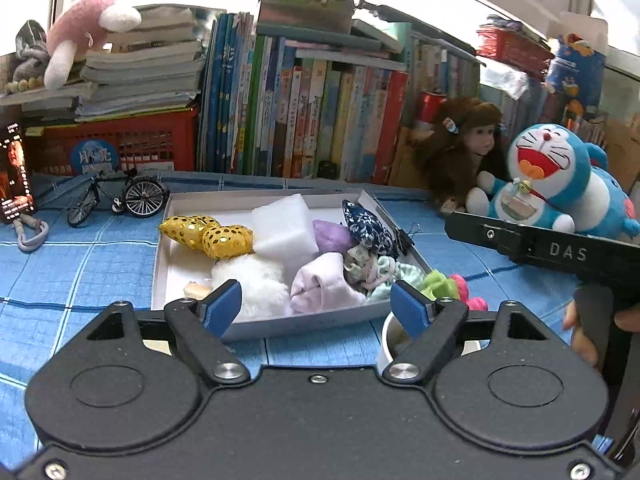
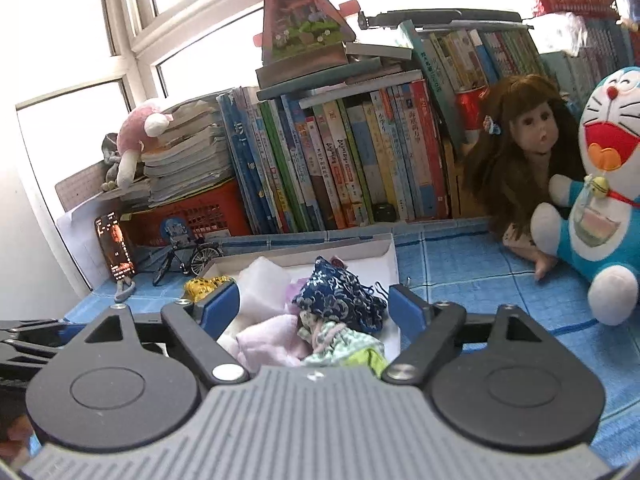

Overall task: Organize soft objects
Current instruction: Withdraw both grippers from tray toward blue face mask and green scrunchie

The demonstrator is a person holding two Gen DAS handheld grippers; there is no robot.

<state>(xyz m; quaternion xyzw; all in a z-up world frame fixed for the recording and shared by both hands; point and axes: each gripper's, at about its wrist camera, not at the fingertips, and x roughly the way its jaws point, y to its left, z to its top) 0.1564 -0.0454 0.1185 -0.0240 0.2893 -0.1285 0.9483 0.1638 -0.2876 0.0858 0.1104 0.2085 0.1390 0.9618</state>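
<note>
A shallow white box on the blue checked cloth holds soft things: two gold sequin hearts, a white foam block, white fluff, a lilac cloth, a navy patterned pouch and a pale green floral scrunchie. My left gripper hovers open just before the box's near edge, nothing between its blue pads. My right gripper stands open above the pouch and cloths without touching them; its body shows at right in the left wrist view.
A Doraemon plush and a long-haired doll sit at right. Green and pink scrunchies and a white cup lie beside the box. A toy bicycle, phone, red basket and books stand behind.
</note>
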